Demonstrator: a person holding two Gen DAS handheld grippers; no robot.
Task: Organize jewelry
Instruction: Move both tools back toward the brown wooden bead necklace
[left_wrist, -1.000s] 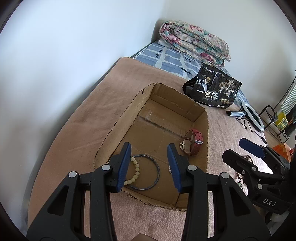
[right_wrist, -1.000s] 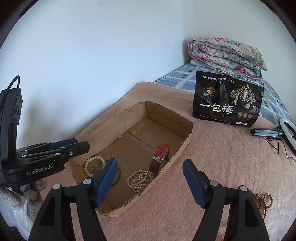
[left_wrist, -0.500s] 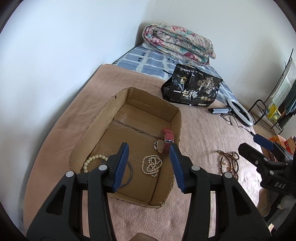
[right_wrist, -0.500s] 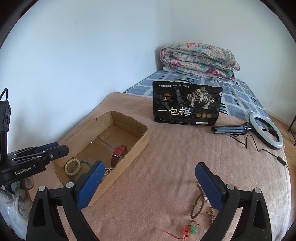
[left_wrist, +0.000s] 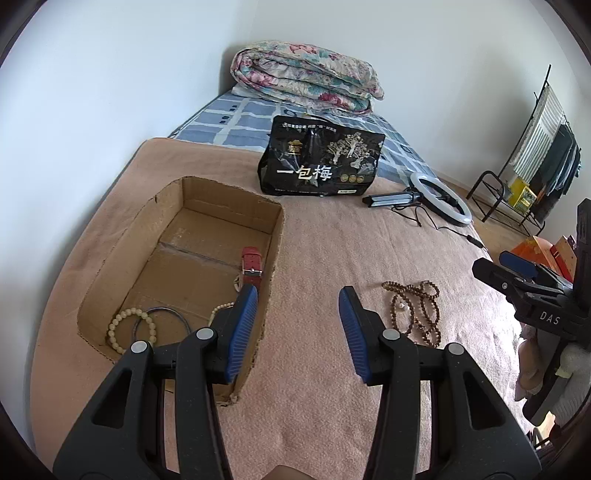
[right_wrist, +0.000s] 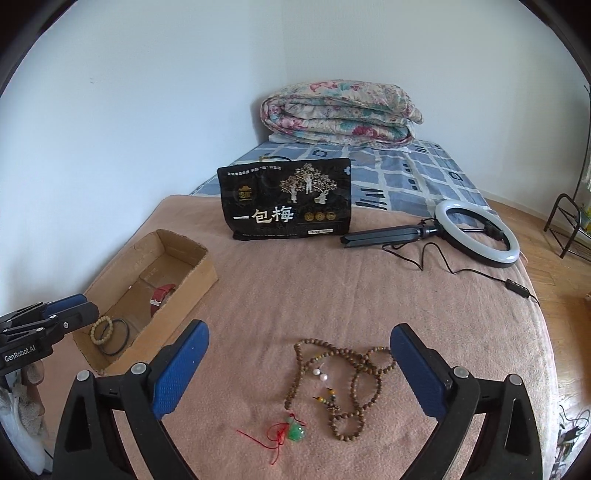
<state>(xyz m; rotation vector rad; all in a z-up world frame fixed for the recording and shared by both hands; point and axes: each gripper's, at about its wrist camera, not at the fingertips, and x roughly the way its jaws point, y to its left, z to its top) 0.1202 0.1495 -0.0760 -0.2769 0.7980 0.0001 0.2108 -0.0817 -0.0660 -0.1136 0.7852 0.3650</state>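
Both grippers had swung right, away from the box (left_wrist: 275, 236), toward the loose pieces on the blanket (right_wrist: 295, 288); the left gripper (left_wrist: 295, 332) and right gripper (right_wrist: 299, 373) hung spread wide, holding nothing. The next pick seemed at hand, calling for the right to descend onto the one wooden necklace (right_wrist: 354, 373). Beside it lay one jade pendant (right_wrist: 295, 432) and two pearls (right_wrist: 320, 374), while four pieces sat boxed.

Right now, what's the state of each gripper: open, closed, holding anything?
Left gripper: open, holding nothing, near the cardboard box.
Right gripper: open wide, holding nothing, above the brown bead necklace.
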